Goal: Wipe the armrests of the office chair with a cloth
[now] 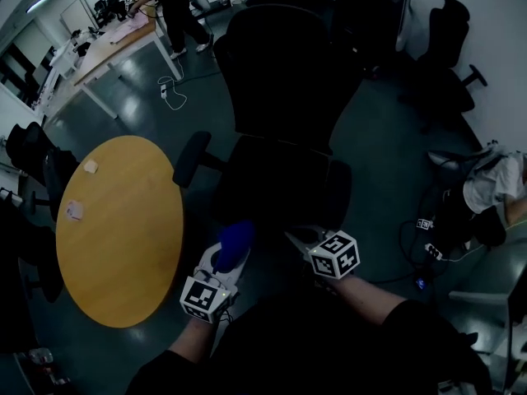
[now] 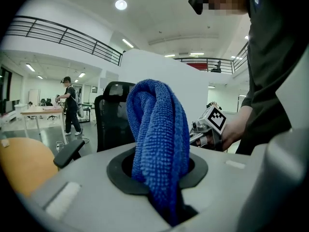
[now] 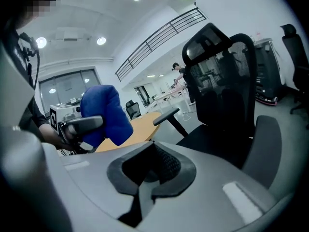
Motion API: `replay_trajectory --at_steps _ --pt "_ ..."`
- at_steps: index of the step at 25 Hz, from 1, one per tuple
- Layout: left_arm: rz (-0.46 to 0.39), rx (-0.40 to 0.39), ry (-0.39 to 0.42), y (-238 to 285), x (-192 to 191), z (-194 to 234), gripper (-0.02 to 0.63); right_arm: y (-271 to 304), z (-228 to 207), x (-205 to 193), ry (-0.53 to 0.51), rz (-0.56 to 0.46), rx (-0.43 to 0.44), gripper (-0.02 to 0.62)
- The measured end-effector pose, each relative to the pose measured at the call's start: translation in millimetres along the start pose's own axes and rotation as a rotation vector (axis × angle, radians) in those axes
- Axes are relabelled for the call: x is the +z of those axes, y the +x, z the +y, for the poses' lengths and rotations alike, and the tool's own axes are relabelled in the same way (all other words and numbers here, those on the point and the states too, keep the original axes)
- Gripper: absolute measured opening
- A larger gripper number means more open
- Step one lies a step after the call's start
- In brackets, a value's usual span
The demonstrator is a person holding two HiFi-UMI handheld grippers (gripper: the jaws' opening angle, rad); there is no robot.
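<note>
A black office chair [image 1: 284,97] stands before me, its left armrest [image 1: 191,159] sticking out toward the round table. My left gripper [image 1: 222,263] is shut on a blue cloth [image 1: 234,245], held in front of the seat. In the left gripper view the cloth [image 2: 159,139] rises bunched from between the jaws and hides most of the chair back [image 2: 112,115]; the armrest [image 2: 69,152] shows low at left. My right gripper [image 1: 298,241] hovers just right of the cloth, over the seat's front, shut with nothing in it. Its own view shows the armrest [image 3: 167,116] and chair back [image 3: 227,91] ahead.
A round wooden table [image 1: 119,225] stands close on the left of the chair. More dark chairs [image 1: 449,52] stand at the back right. A long desk [image 1: 107,44] with a person [image 1: 169,6] beside it is at the far left. Cables [image 1: 424,253] lie on the floor at right.
</note>
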State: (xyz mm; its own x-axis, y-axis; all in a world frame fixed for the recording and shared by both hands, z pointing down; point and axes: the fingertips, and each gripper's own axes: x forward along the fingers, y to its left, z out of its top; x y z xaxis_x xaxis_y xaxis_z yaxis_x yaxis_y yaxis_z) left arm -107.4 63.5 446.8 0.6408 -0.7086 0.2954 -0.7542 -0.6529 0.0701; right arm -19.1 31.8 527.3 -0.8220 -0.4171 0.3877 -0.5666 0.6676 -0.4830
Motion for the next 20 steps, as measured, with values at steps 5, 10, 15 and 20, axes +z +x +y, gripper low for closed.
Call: replay_trajectory --at_steps 5,10,15,20 --pt "-0.034 -0.031 -0.011 -61.9 -9.5 -7.0 0.107 -13.6 48.7 -26.6 0.034 -0.023 -0.076 0.005" --pt "-0.072 -0.066 -0.011 -98.2 -24.3 -17.6 0.107 -30.2 84.2 -52.7 0.049 -0.029 -0.140 0.005" --pt "-0.097 -0.109 -0.031 -118.1 -24.8 -31.2 0.107 -45.0 112.3 -49.4 0.018 -0.051 -0.157 0.005" --pt "-0.137 -0.122 -0.060 -124.0 -1.0 -45.6 0.109 -62.1 126.2 -38.7 -0.032 -0.081 -0.127 0.005"
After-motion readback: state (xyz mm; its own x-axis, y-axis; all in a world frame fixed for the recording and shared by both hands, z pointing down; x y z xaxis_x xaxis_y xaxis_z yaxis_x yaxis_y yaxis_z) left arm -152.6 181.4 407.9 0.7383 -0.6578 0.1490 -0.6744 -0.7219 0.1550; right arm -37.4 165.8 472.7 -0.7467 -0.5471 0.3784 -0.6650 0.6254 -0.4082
